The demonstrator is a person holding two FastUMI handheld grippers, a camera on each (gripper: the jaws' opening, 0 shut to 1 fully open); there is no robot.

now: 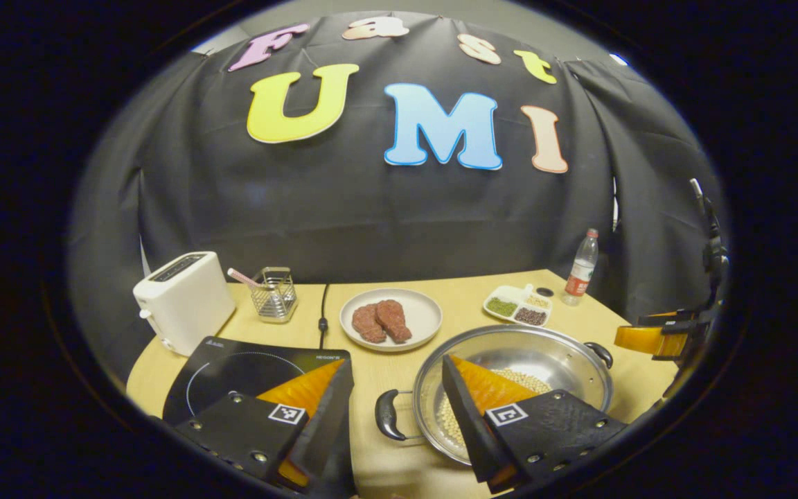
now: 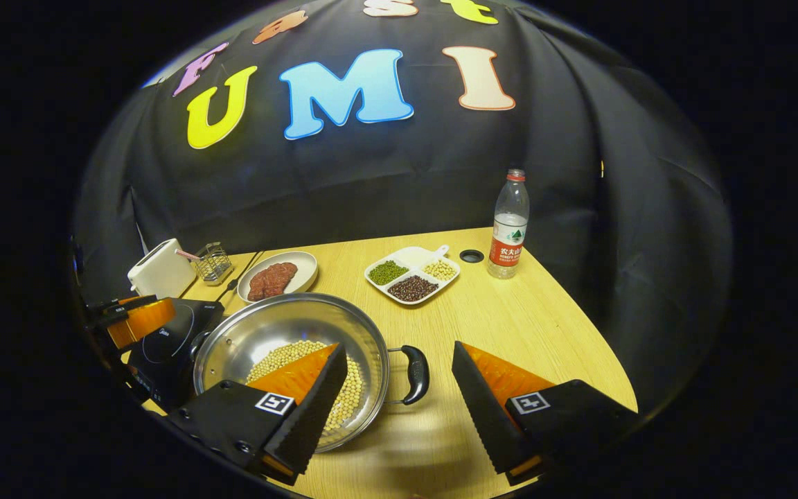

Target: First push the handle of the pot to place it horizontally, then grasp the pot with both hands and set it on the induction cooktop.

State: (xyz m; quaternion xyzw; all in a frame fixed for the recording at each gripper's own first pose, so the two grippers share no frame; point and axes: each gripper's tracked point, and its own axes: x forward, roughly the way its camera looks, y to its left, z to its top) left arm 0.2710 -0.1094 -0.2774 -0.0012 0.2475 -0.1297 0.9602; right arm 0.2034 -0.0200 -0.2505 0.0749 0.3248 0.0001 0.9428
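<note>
I have a gripper on each side of the pot (image 1: 513,388) because the lift onto the cooktop (image 1: 246,374) takes both handles at once. The pot sits on the wooden table (image 2: 524,326), just beside the cooktop, with pale beans (image 2: 302,360) in its bottom. Its two side handles lie level, so I judge the pushing step done and the grasp the one in hand.

My left gripper (image 1: 395,402) is wide apart: the pot's near handle (image 1: 386,414) lies in the gap between its fingers, and one finger hangs over the pot's rim. It holds nothing that I can see; I cannot tell whether a finger touches the metal.

My right gripper (image 2: 395,395) is wide apart too, with the other handle (image 2: 414,374) between its fingers, unclamped.

The plate of meat (image 1: 391,319), the divided dish of beans (image 2: 411,274), the bottle (image 2: 508,225) and the toaster (image 1: 184,298) stand farther back, clear of the path to the cooktop
</note>
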